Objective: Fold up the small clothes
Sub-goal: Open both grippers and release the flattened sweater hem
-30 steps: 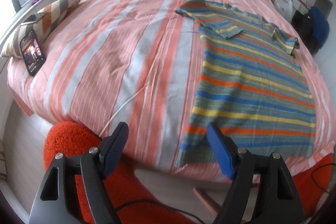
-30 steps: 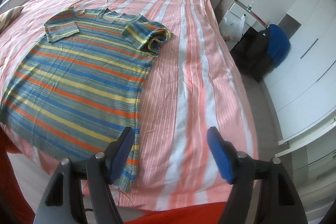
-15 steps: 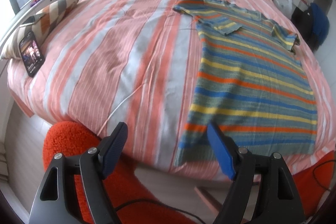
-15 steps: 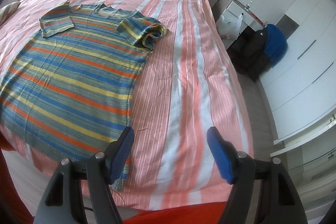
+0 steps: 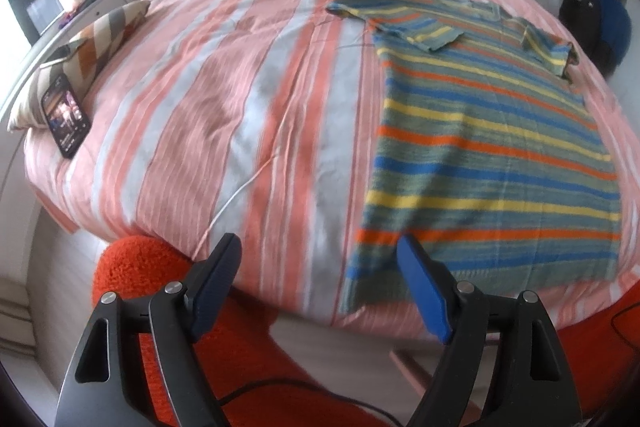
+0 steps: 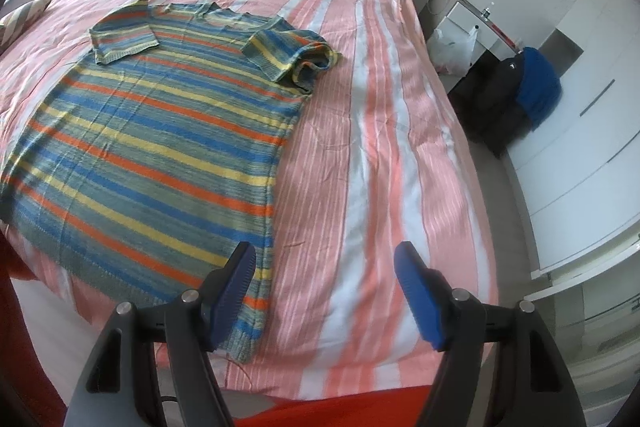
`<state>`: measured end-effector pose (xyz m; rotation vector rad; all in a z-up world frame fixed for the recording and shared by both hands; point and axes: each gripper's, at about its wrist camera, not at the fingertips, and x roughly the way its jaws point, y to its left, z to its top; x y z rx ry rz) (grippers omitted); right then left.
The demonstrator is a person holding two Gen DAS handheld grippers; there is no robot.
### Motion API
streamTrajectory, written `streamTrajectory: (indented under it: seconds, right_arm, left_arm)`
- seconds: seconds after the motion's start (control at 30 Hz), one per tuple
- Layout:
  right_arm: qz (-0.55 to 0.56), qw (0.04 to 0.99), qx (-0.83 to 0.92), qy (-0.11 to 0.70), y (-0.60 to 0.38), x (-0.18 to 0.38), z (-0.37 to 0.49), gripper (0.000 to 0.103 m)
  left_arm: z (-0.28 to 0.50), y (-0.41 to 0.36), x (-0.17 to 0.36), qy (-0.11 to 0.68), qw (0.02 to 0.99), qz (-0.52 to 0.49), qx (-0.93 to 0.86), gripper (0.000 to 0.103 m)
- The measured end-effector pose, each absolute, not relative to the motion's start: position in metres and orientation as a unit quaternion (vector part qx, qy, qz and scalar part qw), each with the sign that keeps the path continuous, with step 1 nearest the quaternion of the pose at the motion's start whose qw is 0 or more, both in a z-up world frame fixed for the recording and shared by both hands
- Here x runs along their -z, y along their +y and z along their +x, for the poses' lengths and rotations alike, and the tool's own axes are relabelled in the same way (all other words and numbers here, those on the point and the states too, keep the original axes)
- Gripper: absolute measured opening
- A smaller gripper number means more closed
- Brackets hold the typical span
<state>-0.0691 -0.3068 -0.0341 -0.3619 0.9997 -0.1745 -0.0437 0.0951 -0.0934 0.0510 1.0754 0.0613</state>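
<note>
Sleeves were seen folded in on the striped knit T-shirt (image 5: pixel 492 147), hem at 6 o'clock unfolded; both grippers' fingers (image 5: pixel 422 291) (image 6: pixel 230 295) were held open, empty

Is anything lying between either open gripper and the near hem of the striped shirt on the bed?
Nothing visible. The shirt lies flat on the bedspread, both sleeves folded in. The left gripper and right gripper are open and empty at its near corners. The phone and pillow sit far off.
</note>
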Motion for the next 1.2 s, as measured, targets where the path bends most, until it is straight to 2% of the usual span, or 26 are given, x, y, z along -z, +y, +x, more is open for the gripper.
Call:
streamTrajectory:
  seconds: [0.87,1.03,1.2]
  right_arm:
    - [-0.18,0.853,0.067,0.484,-0.296,0.043,-0.069,0.071]
    - [-0.193,0.852,0.076,0.481,-0.294,0.042,-0.064,0.071]
    - [-0.206,0.85,0.084,0.478,-0.295,0.04,-0.06,0.071]
  left_arm:
    - [-0.045,0.09,0.094,0.511,0.856,0.057,-0.048,0.082]
    - [-0.045,0.093,0.093,0.503,0.861,0.053,-0.051,0.096]
    - [-0.044,0.088,0.095,0.499,0.862,0.068,-0.053,0.097]
